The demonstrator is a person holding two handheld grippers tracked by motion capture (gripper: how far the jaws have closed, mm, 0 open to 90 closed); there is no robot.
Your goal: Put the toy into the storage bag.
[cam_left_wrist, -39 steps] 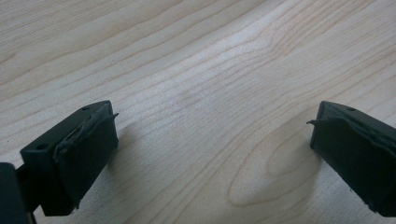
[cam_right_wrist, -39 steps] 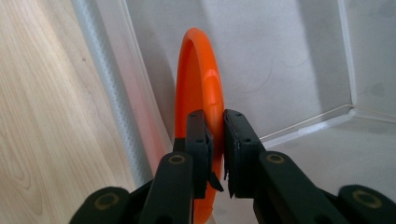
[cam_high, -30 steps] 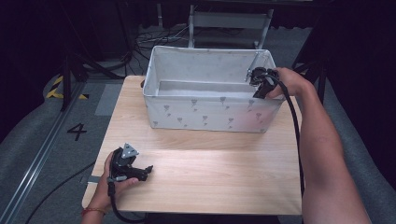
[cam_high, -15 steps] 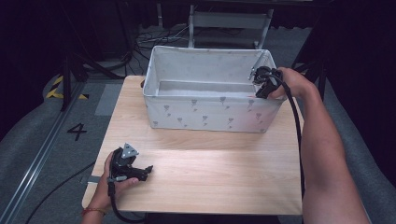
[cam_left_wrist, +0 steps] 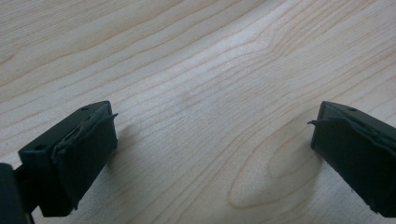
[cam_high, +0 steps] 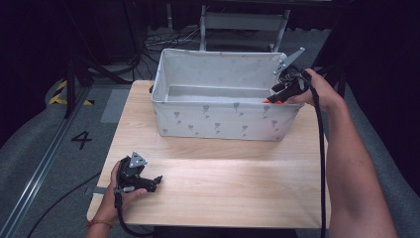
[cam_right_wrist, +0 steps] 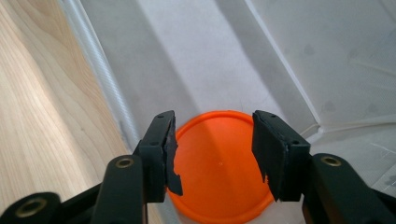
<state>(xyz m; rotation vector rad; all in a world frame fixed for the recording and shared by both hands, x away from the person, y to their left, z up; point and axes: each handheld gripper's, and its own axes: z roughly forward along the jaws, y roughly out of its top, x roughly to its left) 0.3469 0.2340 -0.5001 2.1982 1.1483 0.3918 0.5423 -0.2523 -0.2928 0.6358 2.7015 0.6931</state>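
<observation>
R gripper (cam_right_wrist: 214, 149) fingers released over orange disc (cam_right_wrist: 219, 172) in bin (cam_high: 218, 119); looks light, stiff, slick, so pinch rim; L gripper (cam_high: 148, 181) released on counter (cam_high: 237, 188).

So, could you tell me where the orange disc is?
The orange disc lies in the bin's right end, below the open right gripper.

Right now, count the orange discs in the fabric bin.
1. An orange disc lies on the floor of the fabric bin at its right end, below the right tool. The near wall may hide others.
</observation>
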